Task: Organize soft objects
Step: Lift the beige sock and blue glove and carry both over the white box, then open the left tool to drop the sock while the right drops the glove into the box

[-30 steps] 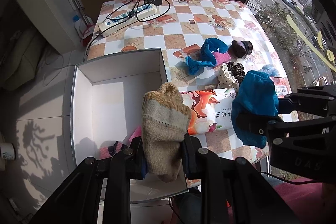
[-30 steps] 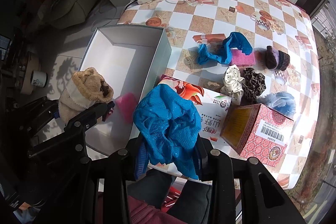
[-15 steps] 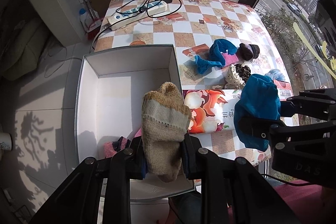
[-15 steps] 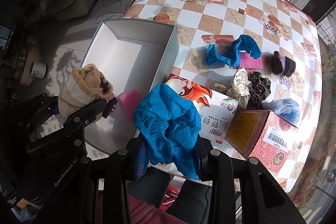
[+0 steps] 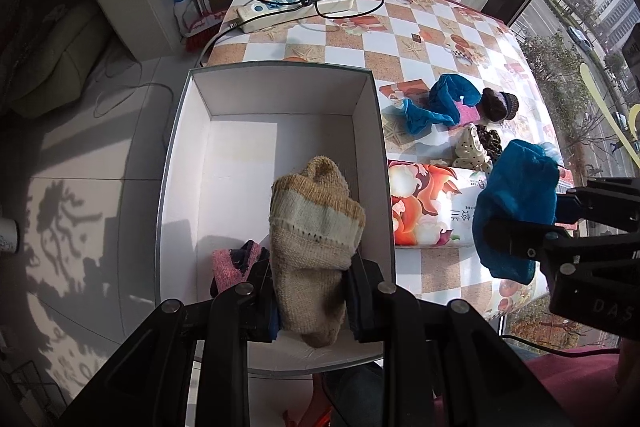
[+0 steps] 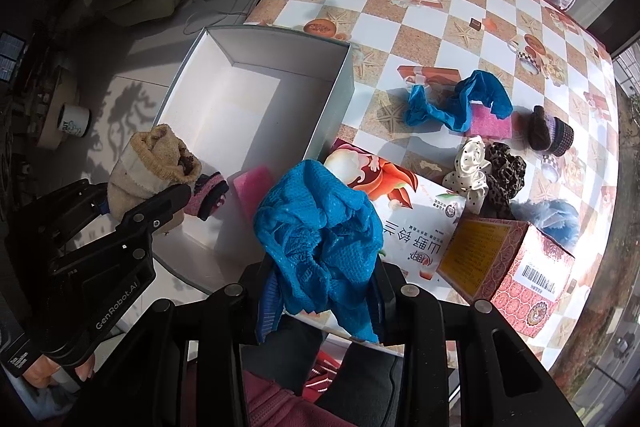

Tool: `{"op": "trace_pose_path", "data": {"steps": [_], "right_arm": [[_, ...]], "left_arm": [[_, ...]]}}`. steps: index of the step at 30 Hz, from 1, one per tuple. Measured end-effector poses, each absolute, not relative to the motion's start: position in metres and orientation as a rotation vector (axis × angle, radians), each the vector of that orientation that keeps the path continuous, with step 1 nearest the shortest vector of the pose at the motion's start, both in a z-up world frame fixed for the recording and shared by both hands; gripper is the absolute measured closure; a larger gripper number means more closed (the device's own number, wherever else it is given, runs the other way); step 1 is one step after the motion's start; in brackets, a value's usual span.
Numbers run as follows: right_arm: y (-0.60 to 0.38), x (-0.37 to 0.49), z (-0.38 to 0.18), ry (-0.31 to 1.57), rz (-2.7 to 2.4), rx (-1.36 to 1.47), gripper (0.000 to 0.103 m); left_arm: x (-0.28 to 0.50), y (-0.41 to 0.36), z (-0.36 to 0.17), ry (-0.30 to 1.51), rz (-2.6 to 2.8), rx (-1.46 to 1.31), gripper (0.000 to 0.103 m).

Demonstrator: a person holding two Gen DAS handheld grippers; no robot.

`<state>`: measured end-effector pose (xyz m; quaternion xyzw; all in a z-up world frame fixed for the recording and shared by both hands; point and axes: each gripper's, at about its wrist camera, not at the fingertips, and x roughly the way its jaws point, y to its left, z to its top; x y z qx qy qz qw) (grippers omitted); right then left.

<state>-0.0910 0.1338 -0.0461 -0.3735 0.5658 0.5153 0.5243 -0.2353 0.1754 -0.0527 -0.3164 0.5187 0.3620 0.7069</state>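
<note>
Two grippers each carry a soft item. From the left wrist, the left gripper (image 5: pixel 310 285) is clamped on a beige knitted sock (image 5: pixel 314 247), held above the near end of the white box (image 5: pixel 172 163), where a pink-and-dark sock (image 5: pixel 234 263) lies on the floor of the box. From the right wrist, the right gripper (image 6: pixel 320 291) pinches a crumpled blue mesh cloth (image 6: pixel 320 231) over the table's near edge, above a printed flat package (image 6: pixel 404 223). Another blue cloth (image 6: pixel 460 103), scrunchies (image 6: pixel 486 175) and a pink patterned carton (image 6: pixel 516 275) sit on the checkered tablecloth (image 6: pixel 460 27).
</note>
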Motion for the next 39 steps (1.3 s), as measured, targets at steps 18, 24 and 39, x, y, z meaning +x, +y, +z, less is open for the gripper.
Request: {"op": "trace_pose_path", "data": {"steps": [18,24,39], "right_arm": [[0.165,-0.121,-0.047,1.332,1.321,-0.933,0.064],[0.186,-0.135,-0.048,1.326,1.358,-0.942,0.064],[0.214,-0.151,-0.053,1.306,1.414,-0.98,0.055]], "left_arm": [[-0.267,0.185,-0.074,1.176,0.884,-0.796,0.076],[-0.275,0.196,-0.082,1.187,0.91,-0.809,0.076],[-0.267,0.206,-0.075,1.142,0.884,-0.775,0.023]]}}
